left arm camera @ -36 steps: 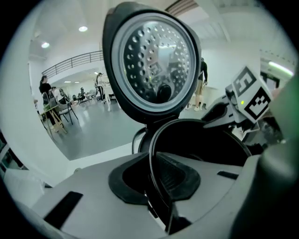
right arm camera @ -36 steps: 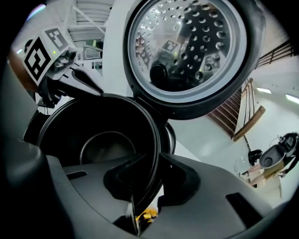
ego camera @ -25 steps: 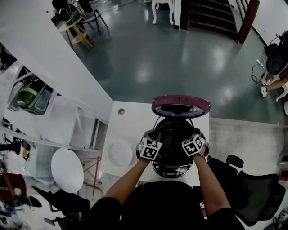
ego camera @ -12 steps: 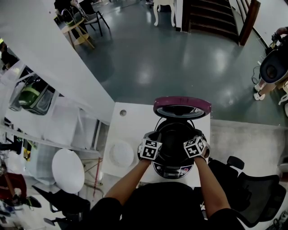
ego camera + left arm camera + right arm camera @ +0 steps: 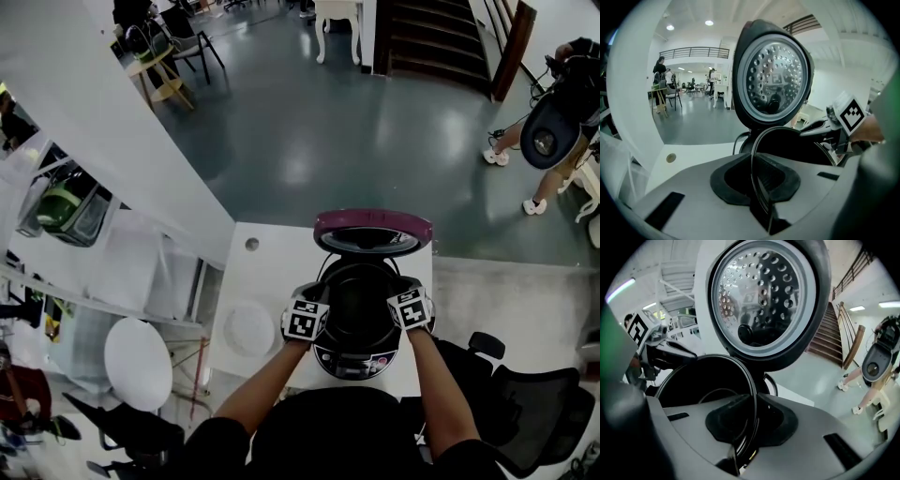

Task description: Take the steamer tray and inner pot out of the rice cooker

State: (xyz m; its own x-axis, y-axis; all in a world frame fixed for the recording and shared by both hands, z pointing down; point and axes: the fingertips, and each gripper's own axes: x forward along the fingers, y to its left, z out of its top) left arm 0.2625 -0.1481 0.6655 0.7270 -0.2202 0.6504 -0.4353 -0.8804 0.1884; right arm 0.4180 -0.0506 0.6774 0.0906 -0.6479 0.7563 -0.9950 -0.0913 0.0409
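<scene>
The inner pot (image 5: 361,298) sits inside the rice cooker (image 5: 361,359), and its inside looks dark and bare. My left gripper (image 5: 758,193) has its jaws clamped narrow on the pot's left rim. My right gripper (image 5: 744,427) is closing its jaws on the right rim, which runs between them. The lid (image 5: 372,228) stands open behind. The steamer tray (image 5: 249,328) lies on the white tabletop (image 5: 272,267), left of the cooker.

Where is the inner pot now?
In the head view, the inner pot sits inside the rice cooker, in front of its raised lid, on the table's right side.
</scene>
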